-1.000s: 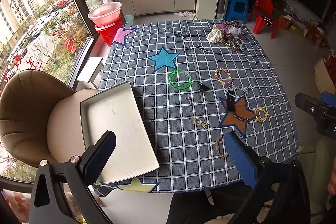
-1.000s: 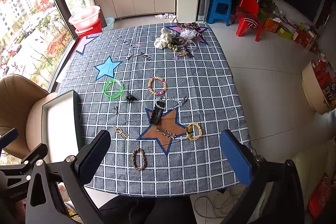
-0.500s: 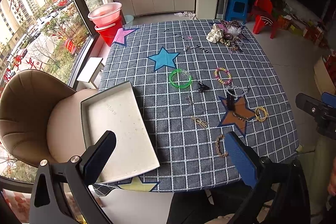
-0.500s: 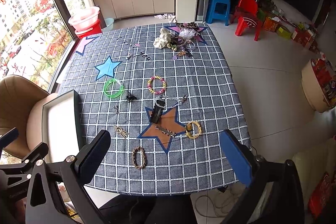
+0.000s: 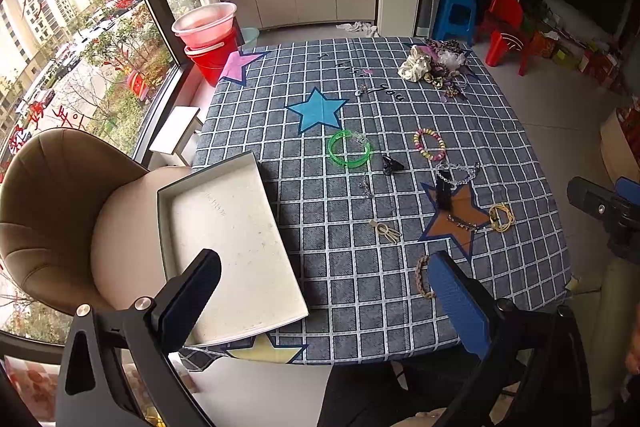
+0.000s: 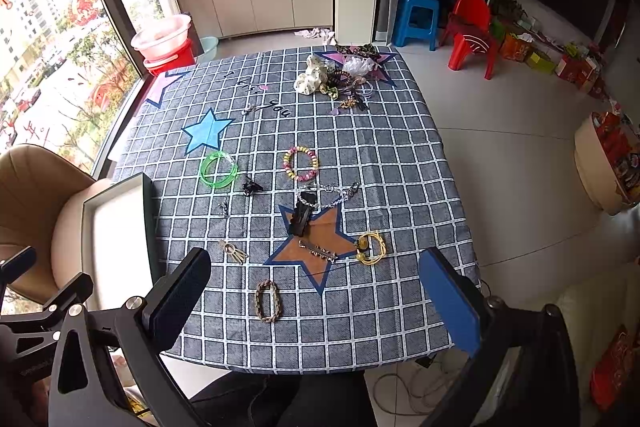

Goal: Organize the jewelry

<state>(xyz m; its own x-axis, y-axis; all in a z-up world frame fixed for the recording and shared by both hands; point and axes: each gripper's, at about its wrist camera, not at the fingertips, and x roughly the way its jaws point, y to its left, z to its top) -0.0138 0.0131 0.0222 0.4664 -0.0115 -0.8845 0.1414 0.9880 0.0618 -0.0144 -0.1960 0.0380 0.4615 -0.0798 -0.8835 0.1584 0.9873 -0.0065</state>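
Both claws are wide open and hold nothing: the left claw (image 5: 324, 291) and the right claw (image 6: 316, 287) sit at the bottom of their frames. Past them, mid-frame on the table (image 6: 400, 187), lie a green bracelet (image 6: 218, 169), a bead bracelet (image 6: 301, 163) and a yellow band (image 6: 371, 247). A white tray (image 5: 236, 247) sits lower left.

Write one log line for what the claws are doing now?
left claw: open, empty | right claw: open, empty | tray: empty | jewelry: on tablecloth
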